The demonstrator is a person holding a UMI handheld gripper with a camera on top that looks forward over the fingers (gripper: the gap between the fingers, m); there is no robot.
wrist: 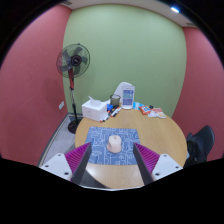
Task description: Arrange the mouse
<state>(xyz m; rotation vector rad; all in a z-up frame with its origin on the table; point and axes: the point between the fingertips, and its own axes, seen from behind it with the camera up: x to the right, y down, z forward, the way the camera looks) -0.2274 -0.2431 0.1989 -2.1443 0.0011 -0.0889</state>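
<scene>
A pale pinkish mouse (115,144) lies on a blue patterned mouse mat (111,142) on a round wooden table (150,135). My gripper (113,160) is open, with its magenta-padded fingers (77,157) spread wide on either side of the mat's near end. The mouse sits just ahead of the fingers, between their lines, untouched. Nothing is held.
Beyond the mat stand a white box (95,108), a clear jug (125,96), a small blue container (114,101) and small items (152,111) near the table's far edge. A standing fan (73,63) is left of the table. A dark chair (203,142) is at right.
</scene>
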